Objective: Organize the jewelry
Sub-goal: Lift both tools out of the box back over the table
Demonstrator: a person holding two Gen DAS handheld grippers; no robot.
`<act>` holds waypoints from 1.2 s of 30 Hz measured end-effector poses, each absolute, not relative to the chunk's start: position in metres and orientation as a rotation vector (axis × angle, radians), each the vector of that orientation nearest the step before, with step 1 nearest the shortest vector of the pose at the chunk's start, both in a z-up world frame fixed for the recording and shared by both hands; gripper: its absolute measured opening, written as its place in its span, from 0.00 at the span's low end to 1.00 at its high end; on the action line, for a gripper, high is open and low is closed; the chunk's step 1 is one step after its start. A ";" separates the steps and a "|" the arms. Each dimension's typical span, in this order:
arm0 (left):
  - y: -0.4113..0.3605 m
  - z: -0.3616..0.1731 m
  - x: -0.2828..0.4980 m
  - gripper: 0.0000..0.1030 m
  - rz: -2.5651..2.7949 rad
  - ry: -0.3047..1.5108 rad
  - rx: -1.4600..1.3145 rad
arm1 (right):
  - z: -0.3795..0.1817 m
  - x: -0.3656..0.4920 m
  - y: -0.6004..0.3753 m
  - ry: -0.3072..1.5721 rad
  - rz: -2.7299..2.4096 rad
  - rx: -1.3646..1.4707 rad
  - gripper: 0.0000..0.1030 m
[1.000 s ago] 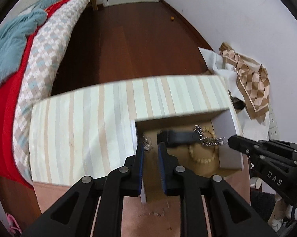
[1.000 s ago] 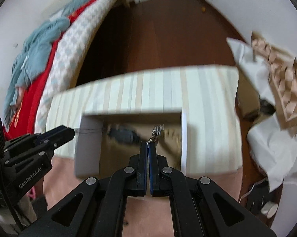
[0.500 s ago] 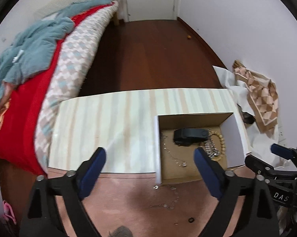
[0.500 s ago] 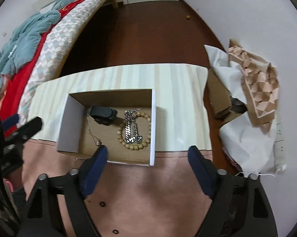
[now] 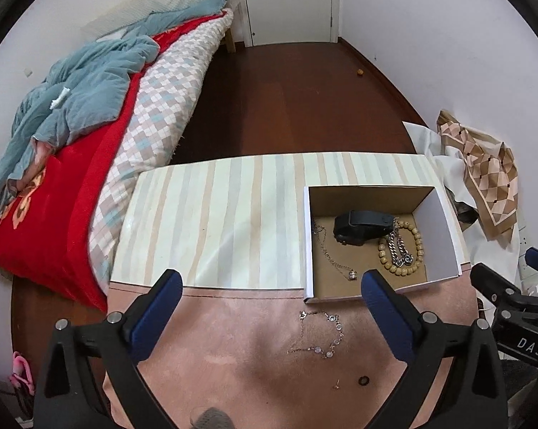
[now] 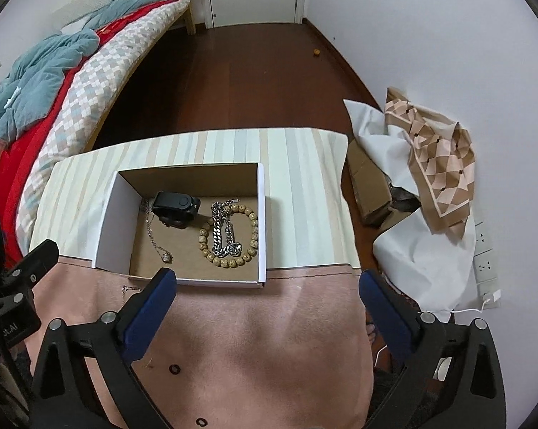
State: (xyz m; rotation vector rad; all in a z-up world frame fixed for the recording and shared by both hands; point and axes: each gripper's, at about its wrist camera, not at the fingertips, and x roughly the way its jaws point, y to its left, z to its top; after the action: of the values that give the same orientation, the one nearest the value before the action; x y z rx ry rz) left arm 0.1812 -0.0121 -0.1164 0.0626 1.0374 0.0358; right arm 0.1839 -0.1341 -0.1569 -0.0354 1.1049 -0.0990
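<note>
While both hand-held grippers, left [image 5: 269,286] and right [image 6: 267,284], gape empty, pendant necklace [image 6: 154,236] lies lengthwise in box [image 6: 106,214], pendant nearest; right jaws opening

Rumpled teal blanket [image 5: 79,85] on red bed [image 5: 54,214]; patterned cloth [image 6: 437,164] by white wall [image 6: 429,25].

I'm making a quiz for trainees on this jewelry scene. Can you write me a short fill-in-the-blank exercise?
1. The silver curb chain lies across the ring of the ____ bracelet.
2. The black watch lies inside the cardboard ____.
3. The thin chain with clear stones lies ____ the box, on the pink cloth.

Missing words: beaded; box; outside
</note>
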 end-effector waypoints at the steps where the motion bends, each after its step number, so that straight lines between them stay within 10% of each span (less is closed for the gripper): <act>1: -0.013 -0.113 0.178 0.99 0.038 1.029 0.068 | -0.154 0.181 -0.134 1.100 -0.099 -0.036 1.00; 36: -0.023 0.015 0.051 0.99 0.014 0.810 -0.029 | 0.016 0.032 -0.145 0.773 -0.095 -0.003 1.00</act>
State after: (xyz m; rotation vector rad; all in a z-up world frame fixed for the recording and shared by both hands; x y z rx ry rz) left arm 0.0510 -0.0230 0.0152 -0.0292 0.8098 0.0144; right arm 0.0325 -0.1449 0.0163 -0.0033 0.7732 -0.0953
